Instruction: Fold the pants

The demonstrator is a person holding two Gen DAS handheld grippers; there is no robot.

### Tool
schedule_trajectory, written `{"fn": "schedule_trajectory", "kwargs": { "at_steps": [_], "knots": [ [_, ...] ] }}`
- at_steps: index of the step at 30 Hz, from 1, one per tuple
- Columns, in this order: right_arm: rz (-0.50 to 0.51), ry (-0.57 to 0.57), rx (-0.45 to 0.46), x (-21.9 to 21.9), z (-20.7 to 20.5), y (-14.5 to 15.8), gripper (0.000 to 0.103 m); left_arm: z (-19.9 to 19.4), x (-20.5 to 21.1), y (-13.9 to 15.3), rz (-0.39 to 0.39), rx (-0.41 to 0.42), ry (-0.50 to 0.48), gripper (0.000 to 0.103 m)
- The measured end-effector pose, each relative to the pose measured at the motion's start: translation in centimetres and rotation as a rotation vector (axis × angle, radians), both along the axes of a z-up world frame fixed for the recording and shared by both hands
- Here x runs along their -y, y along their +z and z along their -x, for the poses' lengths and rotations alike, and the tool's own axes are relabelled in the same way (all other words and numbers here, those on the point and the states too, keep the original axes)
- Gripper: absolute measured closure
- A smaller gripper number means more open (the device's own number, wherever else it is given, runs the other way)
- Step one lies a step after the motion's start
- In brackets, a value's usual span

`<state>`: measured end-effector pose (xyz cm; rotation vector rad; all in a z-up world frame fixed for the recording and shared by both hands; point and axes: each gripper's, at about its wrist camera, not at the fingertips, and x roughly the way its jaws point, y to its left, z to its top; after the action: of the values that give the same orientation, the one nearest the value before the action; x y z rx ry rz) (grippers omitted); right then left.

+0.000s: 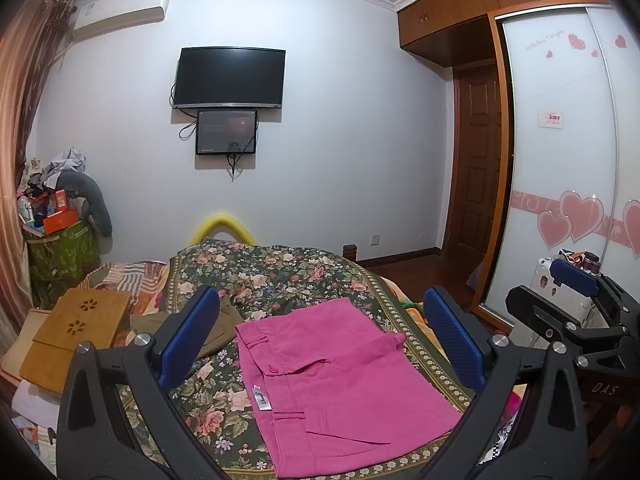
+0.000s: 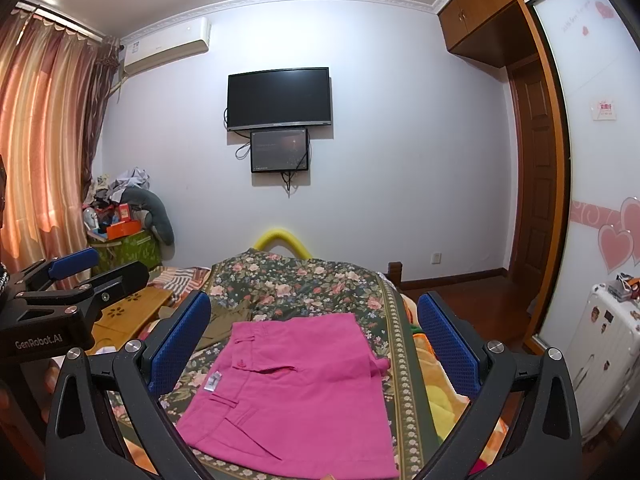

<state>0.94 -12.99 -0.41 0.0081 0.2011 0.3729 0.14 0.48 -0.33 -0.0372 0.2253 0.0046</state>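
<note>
Pink pants (image 1: 340,384) lie folded into a compact rectangle on the floral bedspread (image 1: 280,276), waistband with a white tag to the left. They also show in the right wrist view (image 2: 296,392). My left gripper (image 1: 320,320) is open and empty, held above the pants. My right gripper (image 2: 316,324) is open and empty, also above them. The right gripper shows at the right edge of the left wrist view (image 1: 576,292); the left gripper shows at the left of the right wrist view (image 2: 76,276).
An olive garment (image 1: 218,328) lies left of the pants. A bamboo lap tray (image 1: 76,332) sits at the bed's left. A cluttered green hamper (image 1: 60,240) stands in the corner. A white suitcase (image 2: 604,360) and sliding wardrobe (image 2: 592,160) are on the right.
</note>
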Motion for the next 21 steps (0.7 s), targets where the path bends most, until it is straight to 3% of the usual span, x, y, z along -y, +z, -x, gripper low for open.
{"fn": "schedule_trajectory", "kwargs": {
  "at_steps": [21],
  "knots": [
    [0.0,0.003,-0.018,-0.25,-0.46,-0.13,0.0,-0.58,-0.03,-0.71,0.011,-0.003,0.004,0.0]
  ]
}}
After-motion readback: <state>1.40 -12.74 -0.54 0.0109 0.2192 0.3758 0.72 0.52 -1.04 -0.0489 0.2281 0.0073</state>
